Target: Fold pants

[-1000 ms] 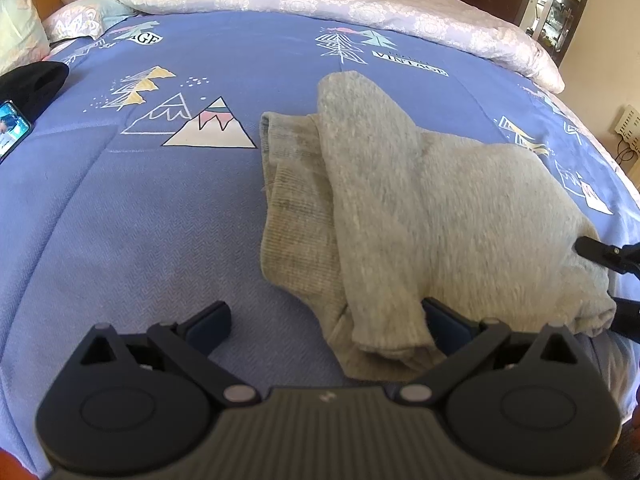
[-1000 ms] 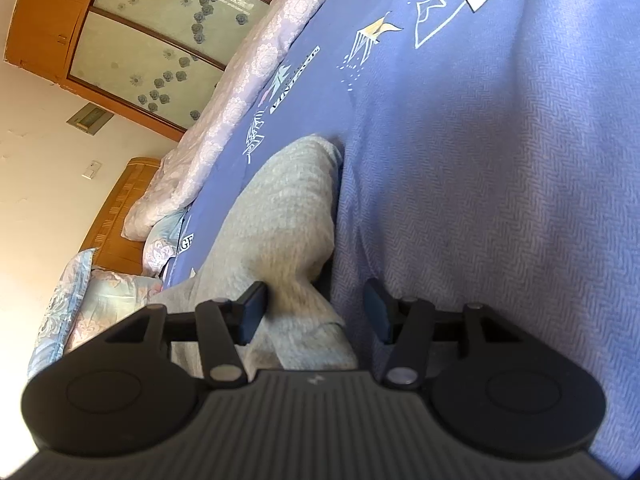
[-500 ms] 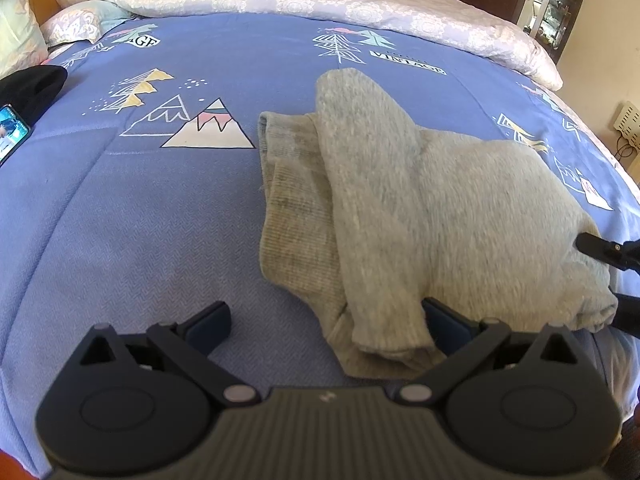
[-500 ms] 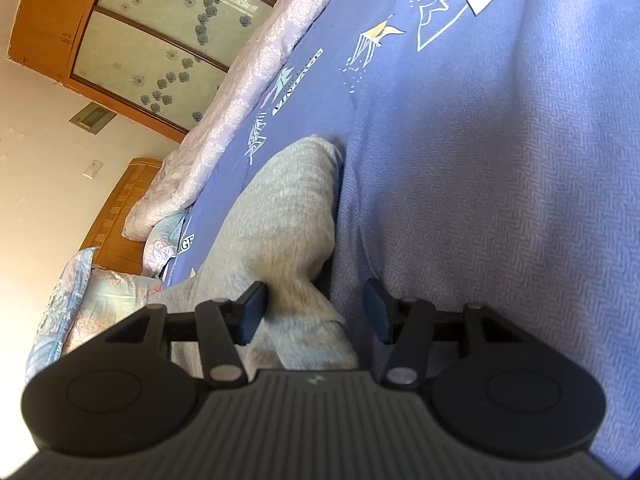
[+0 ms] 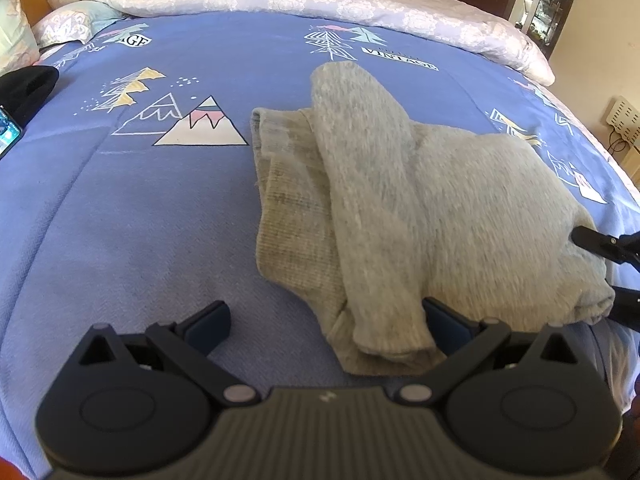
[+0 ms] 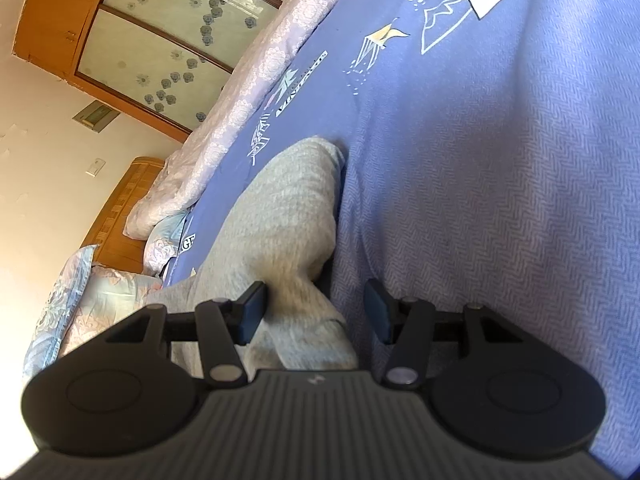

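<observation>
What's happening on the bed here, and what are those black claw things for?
A person is folding a pair of grey pants on a blue bedspread, working with a handheld two-finger gripper in each hand. The pants lie bunched into a rough bundle, one part draped over the rest. The left gripper is open at the near end of the bundle, one finger against the cloth. The right gripper is open too, straddling the bundle's other end. Neither has clamped the fabric.
</observation>
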### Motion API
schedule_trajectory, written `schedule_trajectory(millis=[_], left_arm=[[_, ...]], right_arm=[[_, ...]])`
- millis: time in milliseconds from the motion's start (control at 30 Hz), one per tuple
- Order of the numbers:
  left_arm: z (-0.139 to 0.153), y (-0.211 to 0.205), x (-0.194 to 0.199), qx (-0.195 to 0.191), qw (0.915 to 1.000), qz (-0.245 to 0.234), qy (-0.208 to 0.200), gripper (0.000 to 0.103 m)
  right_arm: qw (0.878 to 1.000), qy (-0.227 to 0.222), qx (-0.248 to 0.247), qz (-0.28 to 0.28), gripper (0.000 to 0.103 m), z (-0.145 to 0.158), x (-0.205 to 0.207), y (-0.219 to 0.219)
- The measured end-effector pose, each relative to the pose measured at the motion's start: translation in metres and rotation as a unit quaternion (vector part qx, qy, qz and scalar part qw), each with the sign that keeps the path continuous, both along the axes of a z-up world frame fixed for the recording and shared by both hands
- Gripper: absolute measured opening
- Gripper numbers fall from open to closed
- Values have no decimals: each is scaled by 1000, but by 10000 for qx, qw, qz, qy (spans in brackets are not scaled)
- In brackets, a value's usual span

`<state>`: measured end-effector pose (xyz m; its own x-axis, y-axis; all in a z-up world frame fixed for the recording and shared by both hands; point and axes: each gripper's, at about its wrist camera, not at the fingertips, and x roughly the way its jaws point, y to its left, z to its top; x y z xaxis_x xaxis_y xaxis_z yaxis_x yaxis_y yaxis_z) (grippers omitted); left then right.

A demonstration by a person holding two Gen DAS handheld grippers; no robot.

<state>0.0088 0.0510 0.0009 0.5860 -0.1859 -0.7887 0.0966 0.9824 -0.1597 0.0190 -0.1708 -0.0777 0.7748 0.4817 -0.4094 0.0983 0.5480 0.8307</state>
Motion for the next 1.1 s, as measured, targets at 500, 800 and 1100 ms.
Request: schedule_trajectory(millis=[500, 800, 1100], left_arm=[[-1, 5, -2, -131, 9999, -10, -66, 103], [0, 2, 2, -53, 9999, 51, 81, 103], [1, -2, 5, 53, 9996, 142, 249, 103]], right_arm=[[9985, 0, -541, 116, 57, 9, 4, 20], [9567, -81, -2729, 1014, 88, 35, 19, 83], [9377, -201, -3231, 1258, 97, 30, 22, 96]])
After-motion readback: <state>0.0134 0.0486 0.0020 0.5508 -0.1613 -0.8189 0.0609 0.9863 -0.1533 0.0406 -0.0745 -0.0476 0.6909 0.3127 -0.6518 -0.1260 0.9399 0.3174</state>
